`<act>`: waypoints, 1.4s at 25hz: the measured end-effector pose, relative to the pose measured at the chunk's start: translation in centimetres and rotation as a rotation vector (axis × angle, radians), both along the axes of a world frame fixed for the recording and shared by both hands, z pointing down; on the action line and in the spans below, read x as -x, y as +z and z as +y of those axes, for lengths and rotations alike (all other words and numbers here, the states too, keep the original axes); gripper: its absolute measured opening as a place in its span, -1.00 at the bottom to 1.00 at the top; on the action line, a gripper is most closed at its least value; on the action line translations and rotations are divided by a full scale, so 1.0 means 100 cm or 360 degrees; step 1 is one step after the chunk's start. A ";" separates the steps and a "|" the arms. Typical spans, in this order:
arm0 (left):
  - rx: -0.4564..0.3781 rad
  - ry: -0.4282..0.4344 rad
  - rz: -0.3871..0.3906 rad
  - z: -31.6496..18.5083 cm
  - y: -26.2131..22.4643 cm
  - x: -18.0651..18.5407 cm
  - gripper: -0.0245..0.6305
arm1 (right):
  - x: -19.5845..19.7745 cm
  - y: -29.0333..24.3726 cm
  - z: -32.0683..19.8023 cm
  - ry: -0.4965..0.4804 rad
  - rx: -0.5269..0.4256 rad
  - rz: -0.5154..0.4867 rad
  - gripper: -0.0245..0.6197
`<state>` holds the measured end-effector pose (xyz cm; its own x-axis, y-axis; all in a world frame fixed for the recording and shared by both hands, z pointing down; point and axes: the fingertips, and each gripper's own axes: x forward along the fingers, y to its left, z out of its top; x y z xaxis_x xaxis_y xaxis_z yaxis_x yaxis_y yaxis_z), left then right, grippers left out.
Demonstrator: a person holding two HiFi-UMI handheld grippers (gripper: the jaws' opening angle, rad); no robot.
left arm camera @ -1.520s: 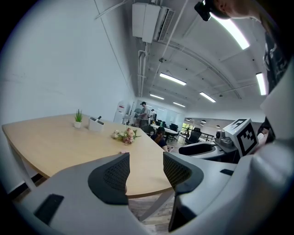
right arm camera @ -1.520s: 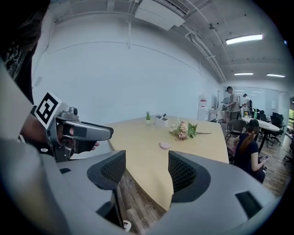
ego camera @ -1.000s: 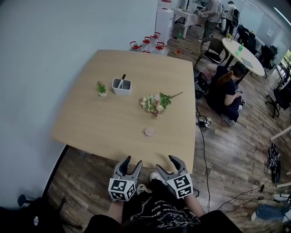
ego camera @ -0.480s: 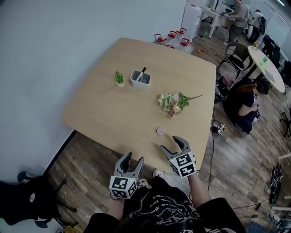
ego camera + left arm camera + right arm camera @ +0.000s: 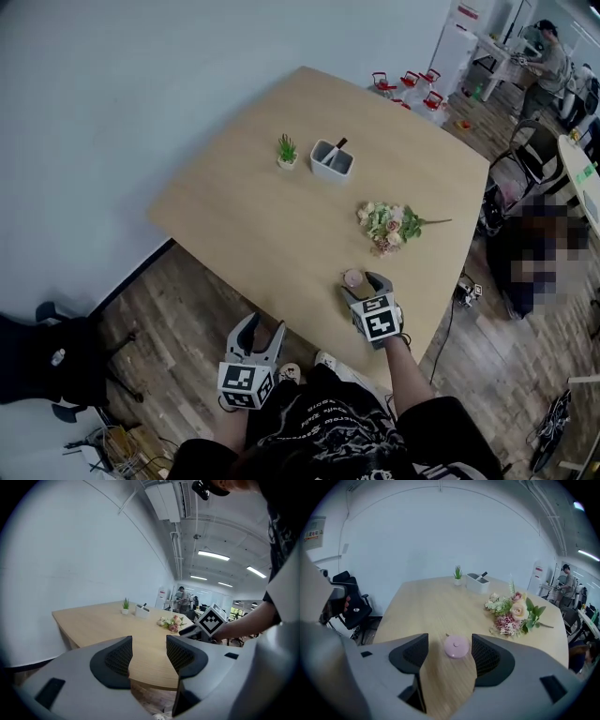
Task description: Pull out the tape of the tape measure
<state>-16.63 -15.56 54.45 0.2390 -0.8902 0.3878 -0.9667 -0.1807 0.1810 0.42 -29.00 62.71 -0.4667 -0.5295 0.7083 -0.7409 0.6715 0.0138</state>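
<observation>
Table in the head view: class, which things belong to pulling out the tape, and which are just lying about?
For the job: pink tape measure, right gripper, left gripper.
Lying about: flower bouquet, potted plant, white pen holder.

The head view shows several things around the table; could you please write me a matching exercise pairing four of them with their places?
Things:
1. pink tape measure
2. flower bouquet
3. left gripper
4. small potted plant

Places:
a. over the floor, short of the table
b. beside the white holder
c. just ahead of the right gripper, whose fingers are apart
d. lying flat, stem toward the table's right edge

Pairs: 1-c, 2-d, 3-a, 4-b
</observation>
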 end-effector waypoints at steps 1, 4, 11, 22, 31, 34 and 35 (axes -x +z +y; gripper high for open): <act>0.0008 -0.0032 -0.0005 0.002 0.001 0.004 -0.21 | 0.001 0.006 -0.005 0.0004 0.0022 0.0012 0.02; 0.0031 -0.0116 -0.0013 0.006 0.005 0.016 -0.21 | 0.002 0.021 -0.014 0.0015 0.0087 0.0040 0.02; 0.0042 -0.0247 -0.0015 0.009 0.008 0.033 -0.21 | 0.007 0.047 -0.017 0.0028 0.0184 0.0075 -0.04; 0.0042 -0.0249 -0.0030 0.012 0.008 0.029 -0.21 | 0.003 0.047 -0.023 0.0110 0.0258 0.0006 -0.22; -0.0010 -0.0199 -0.0027 0.006 0.001 0.029 -0.21 | 0.011 -0.015 -0.007 -0.0005 0.0111 -0.0107 -0.22; -0.0036 -0.0125 -0.0015 0.003 -0.004 0.019 -0.21 | 0.013 -0.039 0.005 -0.0046 0.0036 -0.0121 -0.22; -0.0046 -0.0086 -0.0007 0.001 -0.006 0.014 -0.21 | 0.013 -0.047 0.009 -0.0058 0.0015 -0.0125 -0.22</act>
<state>-17.99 -15.43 53.85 0.1884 -0.9126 0.3630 -0.9761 -0.1331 0.1720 -0.87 -28.14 58.05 -0.5397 -0.5046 0.6739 -0.7146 0.6978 -0.0498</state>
